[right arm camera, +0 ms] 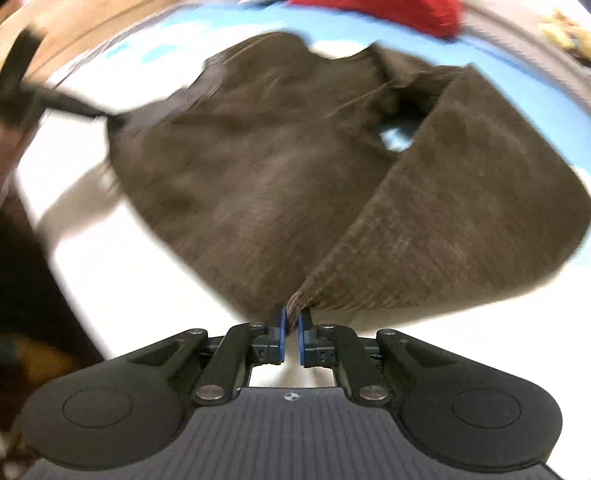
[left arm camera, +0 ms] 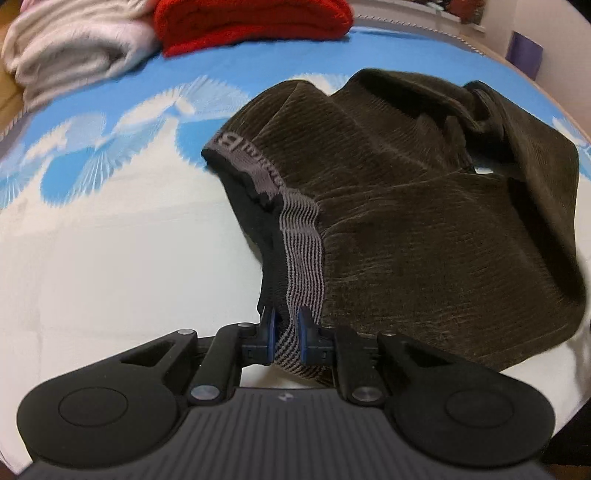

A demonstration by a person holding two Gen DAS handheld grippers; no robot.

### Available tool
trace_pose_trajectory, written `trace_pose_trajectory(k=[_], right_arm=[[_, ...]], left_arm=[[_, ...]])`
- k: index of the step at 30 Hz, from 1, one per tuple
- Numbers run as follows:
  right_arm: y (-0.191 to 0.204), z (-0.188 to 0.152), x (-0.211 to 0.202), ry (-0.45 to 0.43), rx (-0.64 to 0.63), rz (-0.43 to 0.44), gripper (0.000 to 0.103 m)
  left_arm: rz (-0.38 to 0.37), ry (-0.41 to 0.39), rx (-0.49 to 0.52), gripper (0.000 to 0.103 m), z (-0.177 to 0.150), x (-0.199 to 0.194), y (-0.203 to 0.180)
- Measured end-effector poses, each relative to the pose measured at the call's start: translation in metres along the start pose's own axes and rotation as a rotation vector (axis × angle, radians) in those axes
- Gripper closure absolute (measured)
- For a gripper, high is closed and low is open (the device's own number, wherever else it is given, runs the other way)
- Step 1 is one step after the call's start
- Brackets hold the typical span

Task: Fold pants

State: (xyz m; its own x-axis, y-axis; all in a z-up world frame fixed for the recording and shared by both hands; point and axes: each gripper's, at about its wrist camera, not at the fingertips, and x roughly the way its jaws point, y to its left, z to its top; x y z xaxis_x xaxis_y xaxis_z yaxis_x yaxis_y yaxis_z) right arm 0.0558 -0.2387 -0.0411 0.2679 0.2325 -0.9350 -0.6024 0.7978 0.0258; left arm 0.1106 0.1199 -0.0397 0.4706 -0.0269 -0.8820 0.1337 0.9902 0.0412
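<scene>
Dark brown corduroy pants (left arm camera: 424,206) lie crumpled on a blue and white sheet (left arm camera: 110,229). My left gripper (left arm camera: 286,325) is shut on the grey striped waistband (left arm camera: 304,254) at the near edge of the pants. In the right wrist view the same pants (right arm camera: 258,177) spread ahead, blurred by motion. My right gripper (right arm camera: 290,321) is shut on a hem edge of the pants (right arm camera: 306,297) and lifts it off the sheet. The left gripper shows as a dark blur at the far left (right arm camera: 55,101), at the waistband.
A folded red garment (left arm camera: 255,22) and a pale pink folded garment (left arm camera: 74,48) lie at the far edge of the sheet. A purple object (left arm camera: 524,50) stands at the far right. The sheet's edge and a wooden floor (right arm camera: 92,33) run at the left.
</scene>
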Motion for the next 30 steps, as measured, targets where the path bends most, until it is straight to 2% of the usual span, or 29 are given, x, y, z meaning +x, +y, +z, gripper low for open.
trace_pose_trajectory(k=[1, 3, 6, 8, 9, 11, 13, 15, 18, 21, 23, 28, 30], right_arm=[[0.003, 0.001, 0.003, 0.016, -0.028, -0.005, 0.102], [-0.007, 0.01, 0.002, -0.008, -0.016, -0.022, 0.101], [-0.043, 0.031, -0.014, -0.136, 0.164, -0.028, 0.099], [-0.068, 0.044, -0.02, -0.22, 0.286, -0.088, 0.088], [-0.08, 0.047, -0.022, -0.254, 0.348, -0.115, 0.086], [-0.097, 0.059, -0.019, -0.286, 0.428, -0.176, 0.079], [-0.105, 0.074, -0.008, -0.299, 0.457, -0.237, 0.065], [-0.112, 0.089, 0.007, -0.293, 0.472, -0.27, 0.058], [-0.117, 0.109, 0.038, -0.26, 0.504, -0.271, 0.057], [-0.109, 0.127, 0.071, -0.183, 0.47, -0.278, 0.054], [-0.096, 0.133, 0.09, -0.115, 0.429, -0.315, 0.054], [-0.093, 0.148, 0.124, -0.019, 0.423, -0.401, 0.054], [-0.093, 0.151, 0.13, -0.011, 0.4, -0.428, 0.054]], left_arm=[[-0.011, 0.016, -0.021, 0.088, 0.0, 0.001, 0.004], [-0.013, 0.034, -0.044, 0.086, 0.001, 0.004, 0.009], [0.005, 0.058, -0.074, 0.085, 0.006, 0.009, 0.01], [0.006, 0.066, -0.091, 0.083, 0.01, 0.013, 0.011], [0.001, 0.069, -0.101, 0.083, 0.011, 0.015, 0.012], [-0.007, 0.077, -0.122, 0.079, 0.01, 0.017, 0.013], [-0.013, 0.093, -0.138, 0.07, 0.014, 0.024, 0.012], [-0.021, 0.112, -0.143, 0.059, 0.017, 0.032, 0.011], [-0.048, 0.148, -0.144, 0.05, 0.019, 0.043, 0.007], [-0.05, 0.162, -0.13, 0.045, 0.023, 0.05, 0.0], [-0.055, 0.17, -0.135, 0.043, 0.025, 0.054, -0.002], [-0.029, 0.196, -0.095, 0.044, 0.026, 0.066, -0.008], [-0.017, 0.189, -0.055, 0.053, 0.024, 0.067, -0.013]])
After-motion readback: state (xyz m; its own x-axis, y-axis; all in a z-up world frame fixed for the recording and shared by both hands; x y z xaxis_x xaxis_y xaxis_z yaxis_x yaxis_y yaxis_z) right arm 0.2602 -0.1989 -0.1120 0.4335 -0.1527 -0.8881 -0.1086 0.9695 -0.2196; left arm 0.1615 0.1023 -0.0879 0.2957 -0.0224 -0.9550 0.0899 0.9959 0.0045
